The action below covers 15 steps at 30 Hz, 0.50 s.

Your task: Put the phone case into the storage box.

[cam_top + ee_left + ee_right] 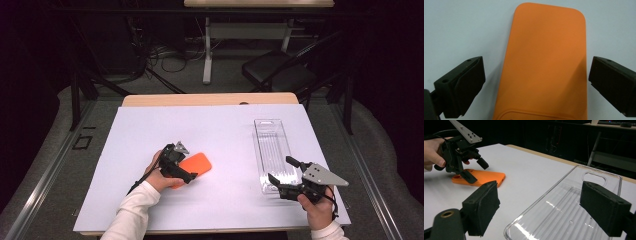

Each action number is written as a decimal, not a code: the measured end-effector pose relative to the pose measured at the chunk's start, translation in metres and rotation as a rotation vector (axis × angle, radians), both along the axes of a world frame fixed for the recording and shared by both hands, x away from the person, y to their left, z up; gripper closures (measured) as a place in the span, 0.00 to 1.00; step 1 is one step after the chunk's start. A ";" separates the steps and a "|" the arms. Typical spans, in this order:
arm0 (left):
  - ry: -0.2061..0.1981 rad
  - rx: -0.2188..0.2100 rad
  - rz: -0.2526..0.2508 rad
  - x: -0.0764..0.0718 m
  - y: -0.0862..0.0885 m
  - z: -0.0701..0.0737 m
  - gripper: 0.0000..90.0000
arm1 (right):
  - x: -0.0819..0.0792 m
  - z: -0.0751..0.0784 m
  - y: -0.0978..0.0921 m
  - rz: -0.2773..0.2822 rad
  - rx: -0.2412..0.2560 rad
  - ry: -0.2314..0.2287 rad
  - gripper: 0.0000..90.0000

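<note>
Orange case (194, 164), flat on the white sheet (225, 135) left of centre, smooth and matte, oblong with rounded corners, no brand, label or writing readable on it. Straddled at its near end by the left gripper (179, 165), jaws spread wide to either side of the case in the left gripper view and not touching it, black ridged pads (472, 82) clear of both long edges. Clear tray (272, 152) lying well apart on the right of the sheet, hard glossy plastic, long and narrow, ribbed floor, raised rim, 1 hang slot at its far end, no print legible. Right gripper (286, 172) hovering at the tray's near end, jaws wide apart, gripping nothing, 1 pad (482, 208) outside the tray's edge and the other over its floor in the right gripper view. Grey 3-cornered plate (322, 174) with small holes atop the right gripper. Wooden table edge (210, 99) visible beyond the sheet.
</note>
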<state>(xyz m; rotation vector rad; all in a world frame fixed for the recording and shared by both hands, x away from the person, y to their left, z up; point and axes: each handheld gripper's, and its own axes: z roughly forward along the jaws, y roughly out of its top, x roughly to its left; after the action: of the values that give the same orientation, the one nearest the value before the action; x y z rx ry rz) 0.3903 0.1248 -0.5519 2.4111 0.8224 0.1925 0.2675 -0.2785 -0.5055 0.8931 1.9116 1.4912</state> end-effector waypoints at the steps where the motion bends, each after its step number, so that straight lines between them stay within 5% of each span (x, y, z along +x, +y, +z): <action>1: 0.004 0.002 -0.003 0.000 0.000 -0.001 0.01 | 0.000 0.000 0.000 0.000 -0.001 0.000 0.16; 15: 0.012 0.012 -0.019 0.000 -0.002 -0.002 0.08 | 0.001 0.000 0.000 0.001 0.000 -0.004 0.16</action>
<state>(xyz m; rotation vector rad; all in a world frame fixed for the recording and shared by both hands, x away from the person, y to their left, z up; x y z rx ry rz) 0.3900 0.1230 -0.5541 2.4331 0.8061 0.1760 0.2681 -0.2786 -0.5059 0.8888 1.9090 1.4928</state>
